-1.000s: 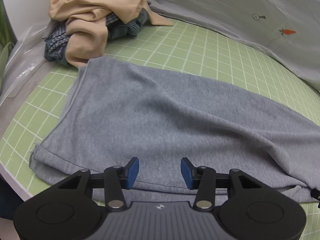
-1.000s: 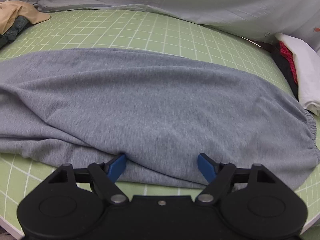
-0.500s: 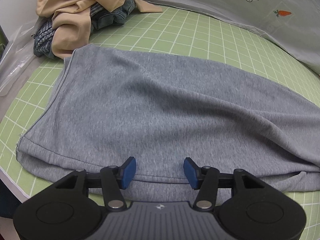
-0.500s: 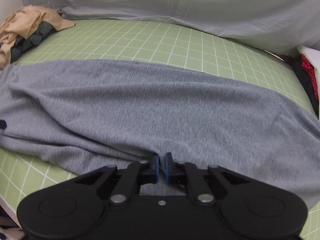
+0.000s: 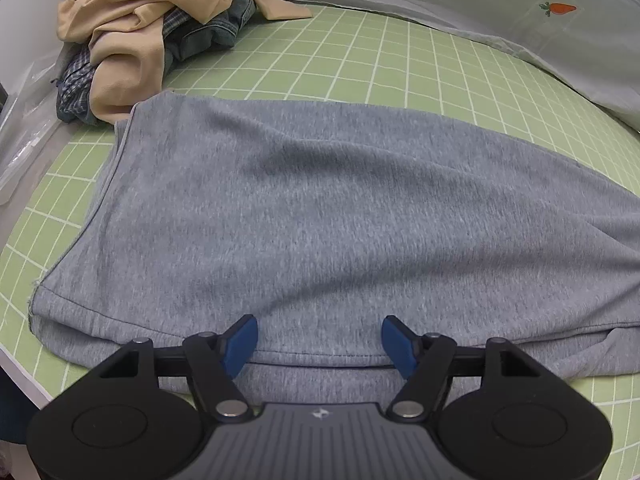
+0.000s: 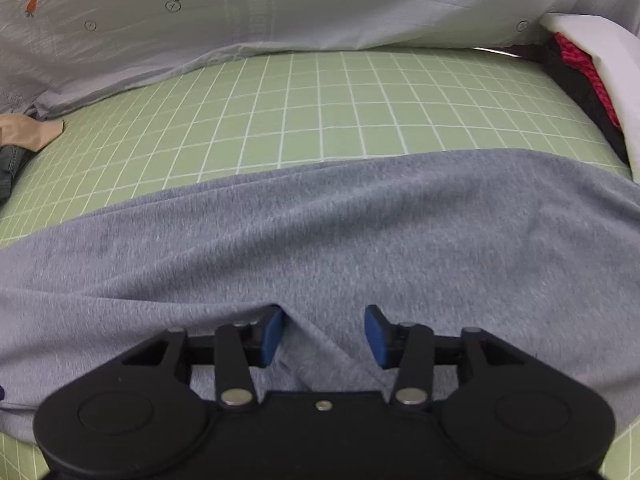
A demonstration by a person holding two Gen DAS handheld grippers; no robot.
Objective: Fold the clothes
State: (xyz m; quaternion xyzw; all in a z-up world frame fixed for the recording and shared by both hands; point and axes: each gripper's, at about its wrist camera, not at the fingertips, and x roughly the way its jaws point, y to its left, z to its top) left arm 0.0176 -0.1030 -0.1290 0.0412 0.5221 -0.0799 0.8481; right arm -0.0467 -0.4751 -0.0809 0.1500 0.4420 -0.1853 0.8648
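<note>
Green grid mat (image 5: 360, 64) carries the grey garment (image 5: 340, 208) spread flat, left gripper (image 5: 316, 342) wide over its near hem, right gripper (image 6: 322, 332) wide astride a ridge; closing could pinch one layer, skewing the fold.

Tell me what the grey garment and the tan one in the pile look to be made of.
Grey garment: looks like matte heathered cotton jersey or fleece; flecked surface, stitched hem, soft folds. Tan garment: thinner, smooth woven or fine knit with a faint sheen; crumples in rounded folds. The fibre cannot be told.
</note>
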